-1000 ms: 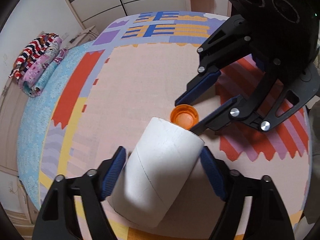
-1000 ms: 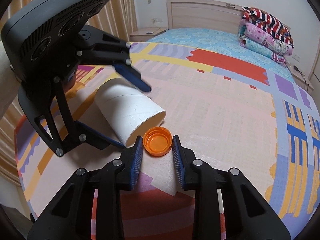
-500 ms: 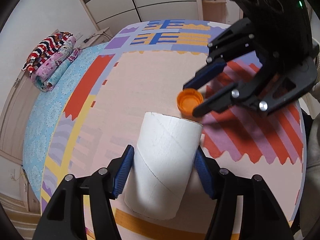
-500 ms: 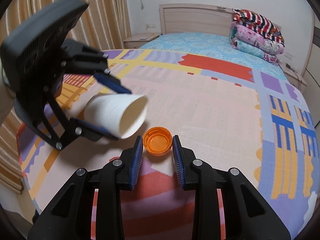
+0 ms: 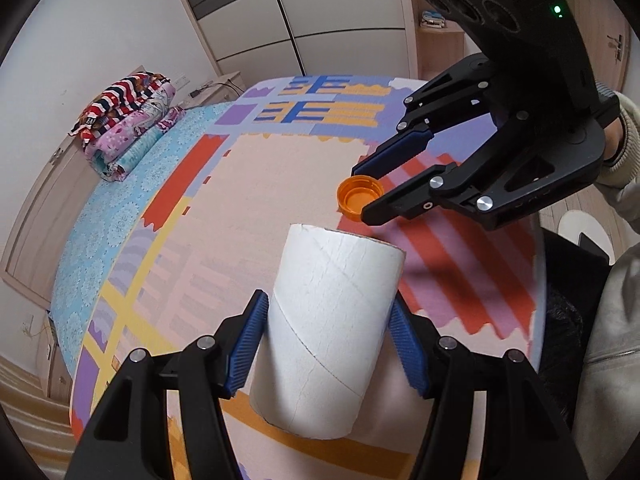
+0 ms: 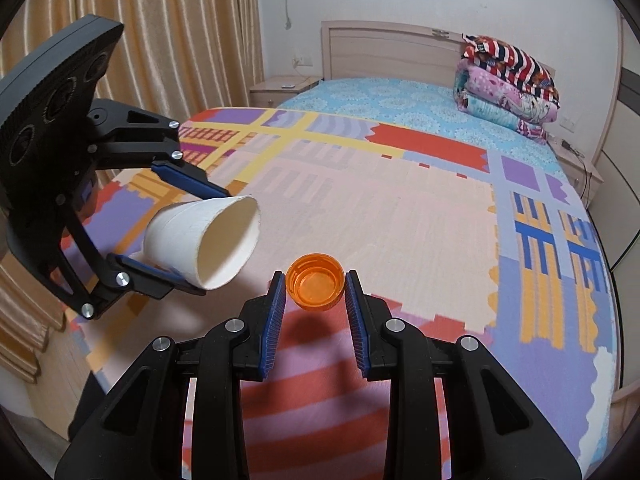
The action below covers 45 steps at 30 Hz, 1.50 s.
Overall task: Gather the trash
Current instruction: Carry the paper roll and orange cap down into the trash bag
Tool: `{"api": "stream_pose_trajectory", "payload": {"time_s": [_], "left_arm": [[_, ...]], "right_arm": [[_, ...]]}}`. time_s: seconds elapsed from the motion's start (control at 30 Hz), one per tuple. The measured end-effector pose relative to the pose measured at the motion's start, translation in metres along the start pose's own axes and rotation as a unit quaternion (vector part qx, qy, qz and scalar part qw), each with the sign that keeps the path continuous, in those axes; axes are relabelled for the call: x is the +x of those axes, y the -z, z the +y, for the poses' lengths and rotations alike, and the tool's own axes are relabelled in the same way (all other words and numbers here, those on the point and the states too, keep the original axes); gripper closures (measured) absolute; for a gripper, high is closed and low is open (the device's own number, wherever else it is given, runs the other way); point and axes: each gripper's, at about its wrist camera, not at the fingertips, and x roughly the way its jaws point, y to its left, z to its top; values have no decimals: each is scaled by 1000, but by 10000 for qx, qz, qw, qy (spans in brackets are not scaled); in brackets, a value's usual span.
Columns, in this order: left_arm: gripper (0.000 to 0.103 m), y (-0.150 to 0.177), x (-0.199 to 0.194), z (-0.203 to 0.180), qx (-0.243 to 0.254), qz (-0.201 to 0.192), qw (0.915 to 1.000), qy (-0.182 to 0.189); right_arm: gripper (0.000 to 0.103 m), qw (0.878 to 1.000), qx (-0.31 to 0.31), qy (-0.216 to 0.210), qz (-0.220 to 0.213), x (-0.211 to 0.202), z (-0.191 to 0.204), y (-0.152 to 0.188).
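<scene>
White cardboard tube (image 5: 328, 332), short and wide, hollow, spiral seam on its wall, one open end facing away from my left hand. It sits between my left blue pads, lifted off patterned bedcover, tilted.

Small orange plastic bottle cap (image 6: 316, 282), round, ribbed rim, hollow side up. It sits between my right pads, raised above red-striped part of cover, just beside tube's open end.

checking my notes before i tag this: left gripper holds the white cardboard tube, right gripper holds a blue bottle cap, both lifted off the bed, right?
Not quite: the bottle cap in the right gripper is orange, as the right wrist view shows. The rest stands: the left gripper holds the white cardboard tube, both clear of the bed.
</scene>
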Motion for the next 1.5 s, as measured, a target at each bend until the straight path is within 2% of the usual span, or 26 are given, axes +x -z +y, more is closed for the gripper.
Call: {"api": "stream_pose_trajectory", "payload": {"time_s": [0.13, 0.3, 0.43, 0.57, 0.63, 0.77, 0.9, 1.17, 1.5], "left_arm": [[44, 0, -17, -15, -138, -162, 9998, -36], [44, 4, -39, -32, -636, -317, 9974, -73], [44, 10, -53, -45, -984, -479, 9940, 78], [44, 16, -67, -64, -1079, -658, 9920, 80], [44, 21, -76, -72, -1262, -821, 9885, 116], [44, 33, -90, -85, -1756, -1107, 9782, -24], [44, 45, -99, -102, -2040, -1309, 9700, -185], [44, 73, -94, -137, -2603, -1361, 9558, -129], [44, 120, -66, -176, -3393, -964, 9352, 308]], "right_arm": [[73, 10000, -8, 7, -74, -14, 6, 6], [73, 9997, -214, 12, -140, -35, 22, 14], [73, 9993, -289, -51, -216, -51, 33, 22], [73, 9993, -174, -102, -312, -65, 43, 34], [73, 9992, -141, -137, -349, -71, 47, 40], [73, 9989, -188, -254, -343, -82, 58, 57], [73, 9989, -216, -306, -283, -89, 67, 76], [73, 9981, -163, -577, 132, -80, 83, 124], [73, 9930, 18, -844, 826, -59, 89, 177]]}}
